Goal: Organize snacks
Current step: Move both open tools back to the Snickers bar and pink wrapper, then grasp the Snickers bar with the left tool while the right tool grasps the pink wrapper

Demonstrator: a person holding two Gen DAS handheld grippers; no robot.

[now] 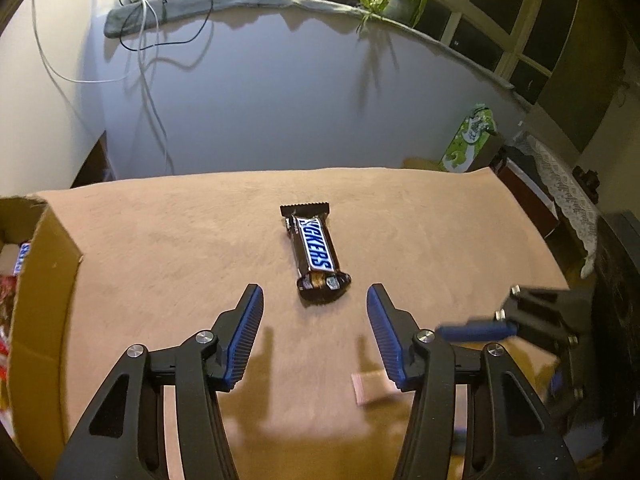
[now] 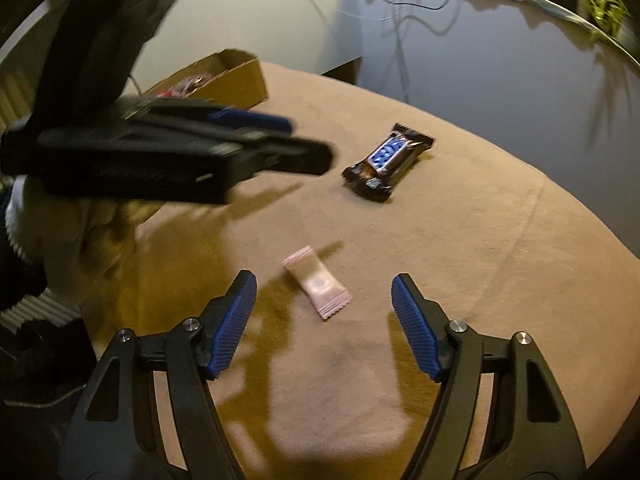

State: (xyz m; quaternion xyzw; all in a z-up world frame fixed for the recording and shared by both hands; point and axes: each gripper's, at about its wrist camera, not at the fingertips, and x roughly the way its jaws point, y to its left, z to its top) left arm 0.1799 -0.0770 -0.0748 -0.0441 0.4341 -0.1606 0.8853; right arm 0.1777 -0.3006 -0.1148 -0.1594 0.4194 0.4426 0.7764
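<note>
left tongs [image 1: 315, 294] spread, snickers bar [image 1: 316, 254] just ahead; right tongs [image 2: 324, 282] spread, straddling pink sachet [image 2: 320, 286].

Glossy Snickers wrapper [image 1: 314, 254], matt tablecloth [image 1: 180, 240]

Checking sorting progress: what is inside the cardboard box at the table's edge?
Inside the cardboard box, wrapped snacks show: a blue-and-white wrapper and red ones. The box wall hides the rest, so no count is possible.
</note>
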